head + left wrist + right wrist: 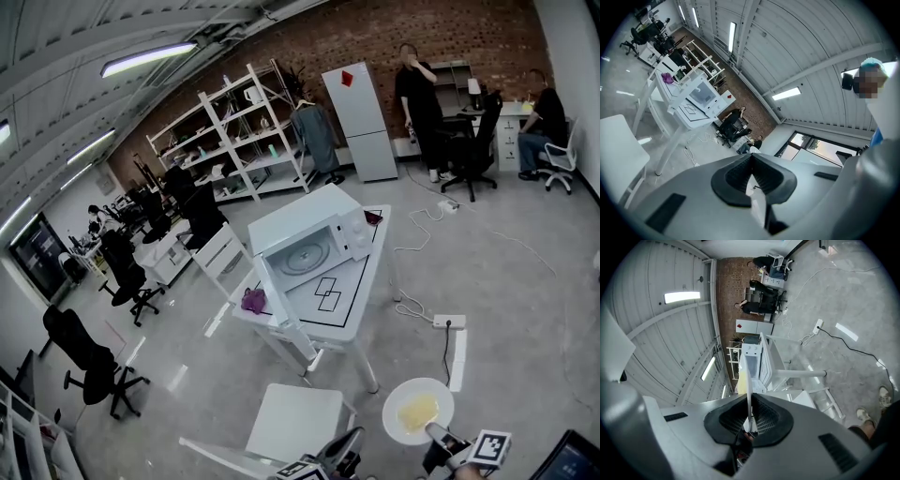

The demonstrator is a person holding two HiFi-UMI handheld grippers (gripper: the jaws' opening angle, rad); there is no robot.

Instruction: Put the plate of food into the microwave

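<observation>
The white microwave stands on a white table in the middle of the room, its door swung open and the turntable showing. A white plate with yellow food hangs over the floor at the lower right, well short of the table. My right gripper is shut on its near rim. In the right gripper view the plate runs edge-on between the pads of the right gripper, with the microwave far ahead. My left gripper is low at the bottom edge; the left gripper is shut and holds nothing.
A white chair stands between me and the table. A purple object lies on the table's left corner. A power strip and cables lie on the floor at the right. Black office chairs, shelves, a fridge and people stand farther off.
</observation>
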